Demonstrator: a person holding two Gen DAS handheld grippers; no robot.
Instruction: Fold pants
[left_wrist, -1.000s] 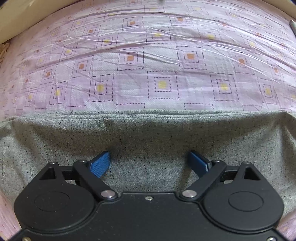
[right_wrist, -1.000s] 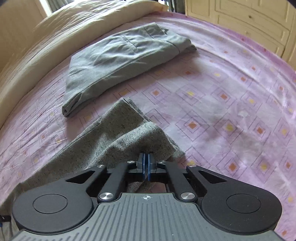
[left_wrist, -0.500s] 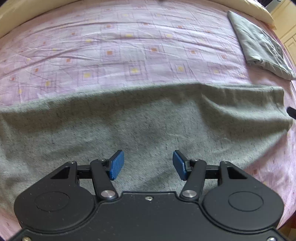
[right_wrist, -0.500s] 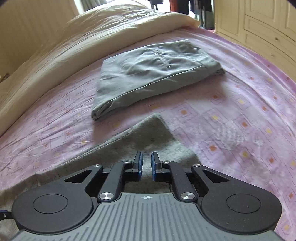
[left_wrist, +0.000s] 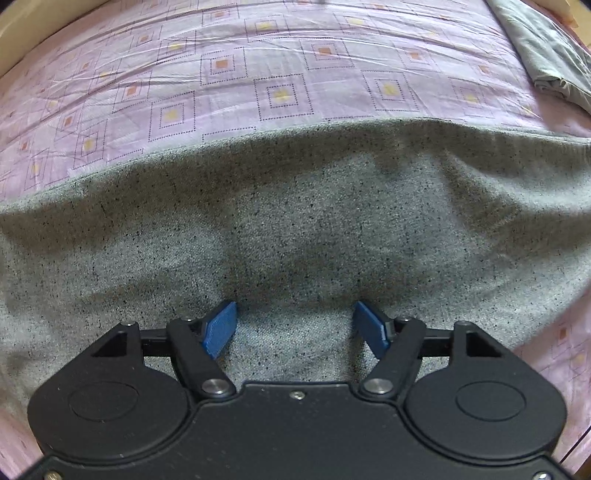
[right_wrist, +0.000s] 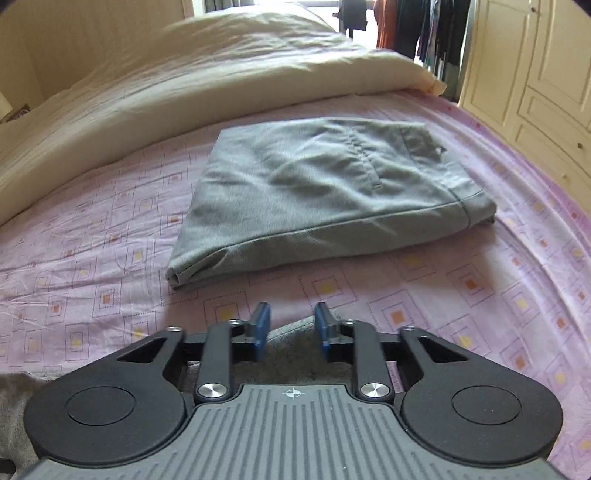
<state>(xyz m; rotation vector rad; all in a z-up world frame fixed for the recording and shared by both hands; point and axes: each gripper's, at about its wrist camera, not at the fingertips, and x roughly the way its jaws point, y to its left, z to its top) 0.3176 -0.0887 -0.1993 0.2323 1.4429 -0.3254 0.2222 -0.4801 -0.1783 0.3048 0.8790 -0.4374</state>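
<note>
Two garments lie on one bed, whose pink sheet (left_wrist: 280, 74) with its dotted squares serves as the landmark here. The first is the speckled grey pants (left_wrist: 295, 221), spread flat across the near part of the sheet in the left wrist view, with their far edge running as a long curve from side to side and soft ripples across the cloth. The second is a folded pair of smooth grey trousers (right_wrist: 332, 192), lying farther up the sheet and well apart from the speckled pair; its corner also shows at the upper right of the left wrist view. Beyond the trousers, at the far end of the sheet, lies one cream duvet (right_wrist: 184, 74). The left gripper (left_wrist: 295, 326) has its two blue fingers spread wide over the speckled pants, with cloth showing between them and nothing clamped. The right gripper (right_wrist: 291, 330) has its two blue fingers parted by a moderate gap, holding nothing; a corner of the speckled pants lies just below and between them, at the near edge of the sheet.
</note>
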